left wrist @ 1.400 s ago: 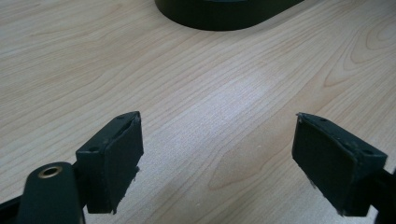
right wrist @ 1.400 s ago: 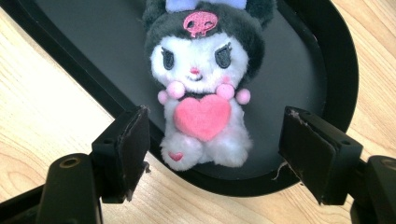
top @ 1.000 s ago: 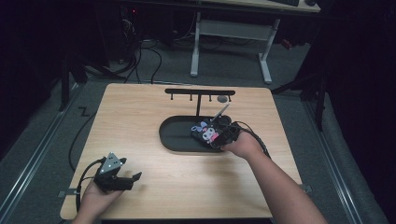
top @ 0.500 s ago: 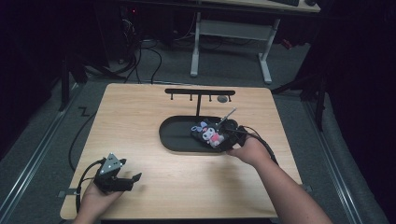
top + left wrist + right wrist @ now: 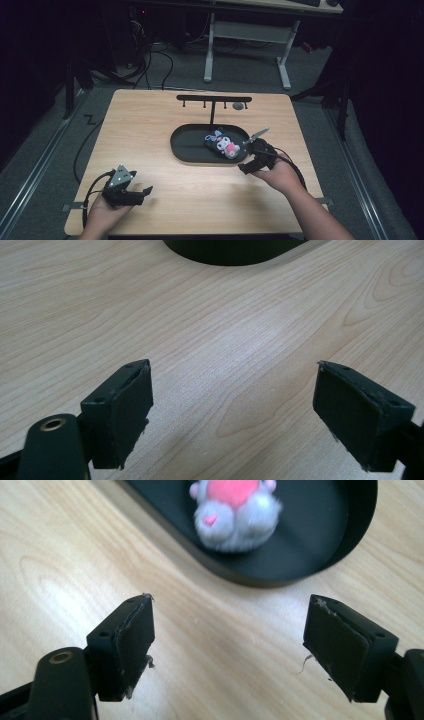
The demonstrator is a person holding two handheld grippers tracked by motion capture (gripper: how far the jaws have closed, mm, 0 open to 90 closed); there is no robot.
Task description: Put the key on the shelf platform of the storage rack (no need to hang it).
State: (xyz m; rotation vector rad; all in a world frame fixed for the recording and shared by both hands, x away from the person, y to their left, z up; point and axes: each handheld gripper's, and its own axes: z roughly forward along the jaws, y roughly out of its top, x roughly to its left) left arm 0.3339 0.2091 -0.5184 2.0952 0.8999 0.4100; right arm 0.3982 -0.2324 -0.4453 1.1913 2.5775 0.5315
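Note:
A small plush toy [image 5: 222, 144], dark with grey, pink and purple parts, lies in the right half of a black oval tray [image 5: 187, 145]. My right gripper [image 5: 244, 167] sits just outside the tray's near right rim, apart from the toy. Its jaws have just been opening and stand open with nothing between them. In the right gripper view [image 5: 227, 645] the toy [image 5: 232, 510] lies blurred beyond the pads, inside the tray [image 5: 310, 550]. At the near left, my left gripper [image 5: 142, 192] rests open over bare wood [image 5: 232, 410], and the tray's edge [image 5: 230, 250] lies far ahead of it.
A black T-shaped rack [image 5: 212, 98] with small hooks stands behind the tray, a grey round thing [image 5: 238, 106] by its right end. The wooden tabletop [image 5: 150, 130] ends in edges on all sides. Cables trail from both grippers.
My right gripper has drawn back from over the toy toward the near right, off the tray, and the toy stays in the tray. The left gripper has not moved.

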